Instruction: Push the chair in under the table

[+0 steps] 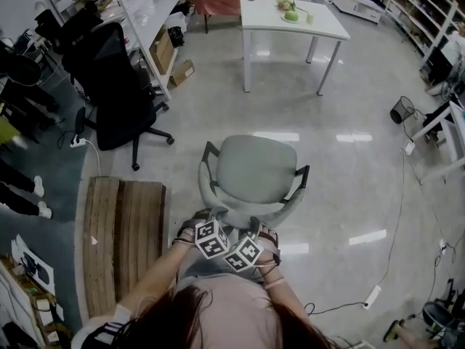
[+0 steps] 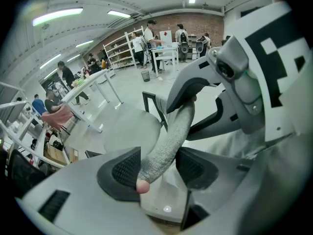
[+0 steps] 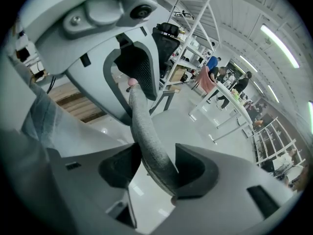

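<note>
The glossy floor is stretching out wide under the ceiling lights, and the white desk is standing at the far side of it with a green thing on a plate near its back edge. The grey chair is sitting out in the open, well apart from the desk, its seat facing the desk and its backrest turned toward the person. A black office chair is standing off to the left of it, and a slatted wood pallet is lying on the floor just beside the person. The person is leaning over the backrest with both grippers side by side on its top rim, both pointing steeply down. The left gripper is clamping the fabric rim, its fingers pressing on it from either side. The right gripper is gripping the same rim next to it, its fingers closing on the grey cloth.
</note>
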Demonstrator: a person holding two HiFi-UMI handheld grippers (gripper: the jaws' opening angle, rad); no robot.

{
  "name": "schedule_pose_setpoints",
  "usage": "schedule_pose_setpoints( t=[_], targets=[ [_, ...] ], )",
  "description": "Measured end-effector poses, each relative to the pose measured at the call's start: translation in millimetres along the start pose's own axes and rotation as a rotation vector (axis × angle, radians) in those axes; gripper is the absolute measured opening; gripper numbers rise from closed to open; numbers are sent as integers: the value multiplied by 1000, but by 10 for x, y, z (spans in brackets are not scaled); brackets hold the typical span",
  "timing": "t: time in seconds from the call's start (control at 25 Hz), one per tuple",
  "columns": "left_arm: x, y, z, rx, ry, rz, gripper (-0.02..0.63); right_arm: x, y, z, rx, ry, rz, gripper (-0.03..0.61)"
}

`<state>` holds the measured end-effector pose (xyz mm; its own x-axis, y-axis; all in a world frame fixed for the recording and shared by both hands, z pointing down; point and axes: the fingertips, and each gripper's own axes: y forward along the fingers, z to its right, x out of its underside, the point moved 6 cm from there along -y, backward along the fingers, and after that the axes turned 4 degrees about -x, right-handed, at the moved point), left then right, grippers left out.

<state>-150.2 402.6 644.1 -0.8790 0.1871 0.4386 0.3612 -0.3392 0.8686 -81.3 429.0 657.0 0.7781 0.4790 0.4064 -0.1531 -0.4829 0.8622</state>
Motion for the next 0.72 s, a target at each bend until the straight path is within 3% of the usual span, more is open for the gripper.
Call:
schedule_pose_setpoints(
  t=[0.36,0.72],
  targets=[
    [-72,93,-191,-9,12,23,225,-67,165,172,59,-35,-61,225],
    [-122,198,-371,-11,28,37,225,-126,278,331,65,-29,-45,225]
  ],
)
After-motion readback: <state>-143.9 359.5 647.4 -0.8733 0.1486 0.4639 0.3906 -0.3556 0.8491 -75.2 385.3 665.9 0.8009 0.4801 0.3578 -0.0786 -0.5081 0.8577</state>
